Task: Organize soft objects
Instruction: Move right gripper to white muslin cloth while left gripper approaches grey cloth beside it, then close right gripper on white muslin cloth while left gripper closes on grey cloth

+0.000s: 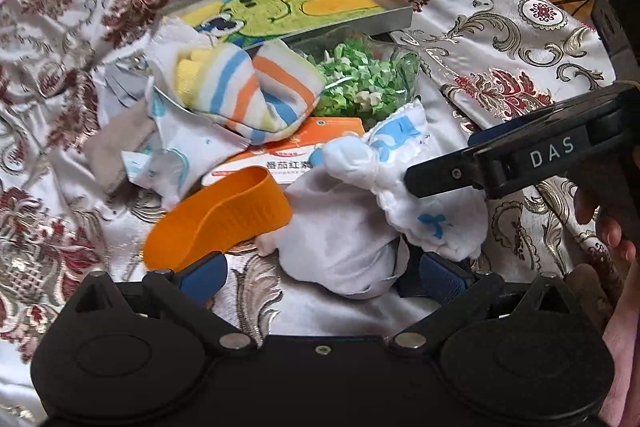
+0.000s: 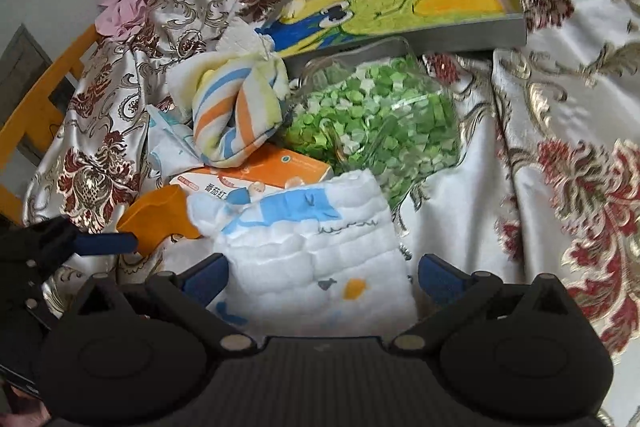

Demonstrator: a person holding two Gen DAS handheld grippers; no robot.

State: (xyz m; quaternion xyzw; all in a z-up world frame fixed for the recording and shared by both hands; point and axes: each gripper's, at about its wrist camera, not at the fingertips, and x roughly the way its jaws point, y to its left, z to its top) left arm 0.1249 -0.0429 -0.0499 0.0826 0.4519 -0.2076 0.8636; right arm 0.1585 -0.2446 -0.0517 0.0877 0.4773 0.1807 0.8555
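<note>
My left claw (image 1: 320,269) and right claw (image 2: 322,277) both gape wide, straddling the white quilted cloth (image 2: 320,251) without gripping it, beside a striped sock (image 1: 248,95).

Left gripper (image 1: 320,269): jaws spread wide, low, pointing toward 12 o'clock. Right gripper (image 2: 322,273): jaws equally wide; in the left view it enters from 3 o'clock. Fingers (image 1: 612,231) of a hand at 4 o'clock.

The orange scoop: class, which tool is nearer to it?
Left. The left tool has one finger touching the orange scoop; the right tool sits farther off, straddling the white cloth.
</note>
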